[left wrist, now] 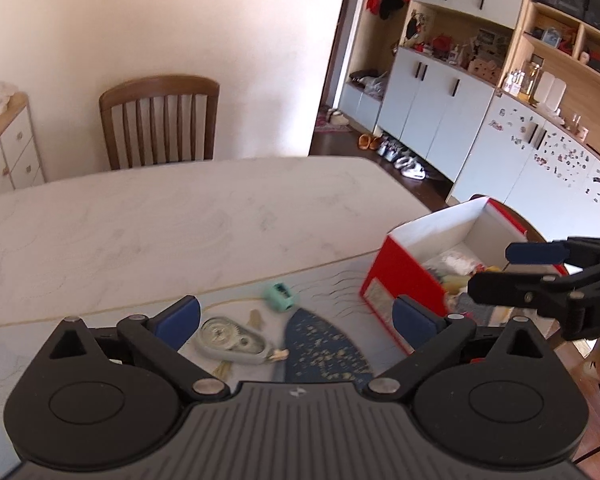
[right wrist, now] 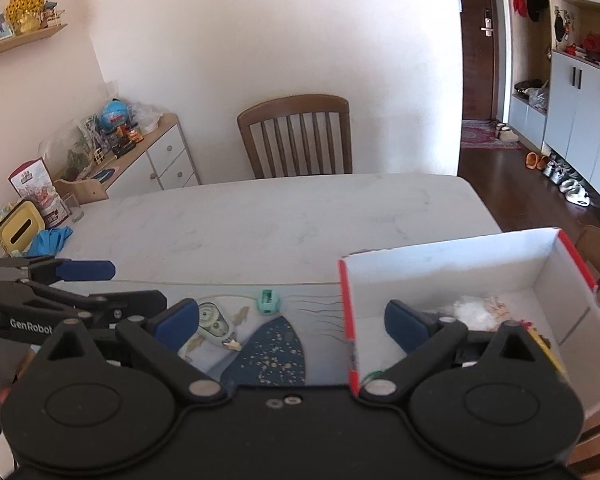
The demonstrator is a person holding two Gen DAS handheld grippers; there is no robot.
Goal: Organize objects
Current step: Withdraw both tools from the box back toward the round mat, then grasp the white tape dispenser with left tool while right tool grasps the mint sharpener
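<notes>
Table (right wrist: 260, 216): white marbled slab, smooth.
Box (left wrist: 404, 276): red cardboard, white inside, stood at right, already holding small items.
Left claw (left wrist: 296, 318): spread wide, empty.
Right claw (right wrist: 292, 316): spread, empty.
Correction tape (left wrist: 230, 340): rounded grey plastic; probably best pinched across its flat sides.
Sharpener (left wrist: 281, 296): small mint block beside it.

**Bright daylight, soft shadows, heavy fisheye bend**

Both views are well lit by even daylight. Beyond the left claw (left wrist: 296, 320) the pale bench (left wrist: 180, 216) is washed almost white, its marbling faint. The near strip just ahead of the claw is cooler and bluish. Shadows are soft, with no hard edges. The red box (right wrist: 480, 264) beside the right claw (right wrist: 292, 320) shows a bright white inner wall. Small items ahead of both claws look slightly smeared. Straight lines bow strongly toward the frame edges: the cabinets (left wrist: 440, 120) curve, and the corners darken.
</notes>
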